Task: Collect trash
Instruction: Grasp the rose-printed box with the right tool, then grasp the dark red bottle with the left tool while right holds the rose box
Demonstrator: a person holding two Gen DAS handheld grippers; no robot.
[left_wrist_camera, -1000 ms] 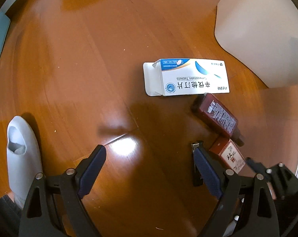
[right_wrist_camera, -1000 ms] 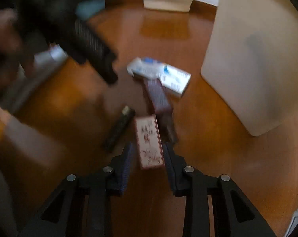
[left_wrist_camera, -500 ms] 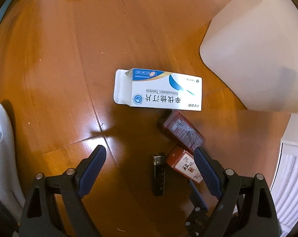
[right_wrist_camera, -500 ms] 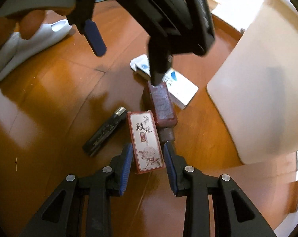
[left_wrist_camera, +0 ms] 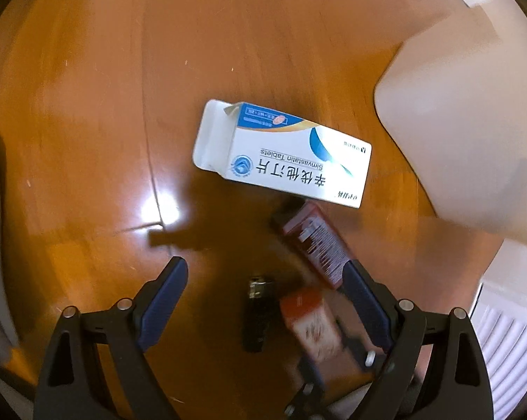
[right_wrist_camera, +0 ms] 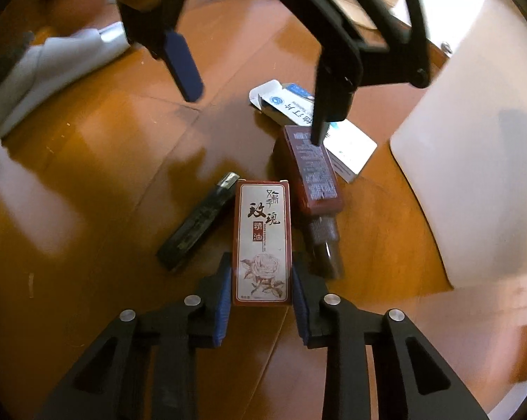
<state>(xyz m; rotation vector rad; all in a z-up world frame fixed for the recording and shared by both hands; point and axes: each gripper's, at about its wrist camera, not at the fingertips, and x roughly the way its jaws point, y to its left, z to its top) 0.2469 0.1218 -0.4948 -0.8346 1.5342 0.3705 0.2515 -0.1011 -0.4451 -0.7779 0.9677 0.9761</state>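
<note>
Trash lies on the wooden floor: a white-and-blue medicine box (left_wrist_camera: 284,157) (right_wrist_camera: 347,147), a dark red box (left_wrist_camera: 315,241) (right_wrist_camera: 312,171), a black lighter (left_wrist_camera: 258,315) (right_wrist_camera: 197,224) and a red-and-white rose box (right_wrist_camera: 262,241) (left_wrist_camera: 312,325). My right gripper (right_wrist_camera: 262,273) is closing its jaws, with the rose box between them and both pads against its sides. A little above the pile, my left gripper (left_wrist_camera: 265,264) (right_wrist_camera: 254,108) is open wide and holds nothing. One of its fingers (right_wrist_camera: 324,119) hangs over the dark red box.
A white bin (left_wrist_camera: 473,133) (right_wrist_camera: 473,175) stands right of the pile. A pale slipper (right_wrist_camera: 53,66) lies at the left. A white slatted grille (left_wrist_camera: 508,343) is at the lower right. A small dark bottle (right_wrist_camera: 328,248) lies at the end of the dark red box.
My left gripper has rolled and drifted over the pile, so the lighter and rose box now sit between its fingers. My right gripper has narrowed onto the rose box.
</note>
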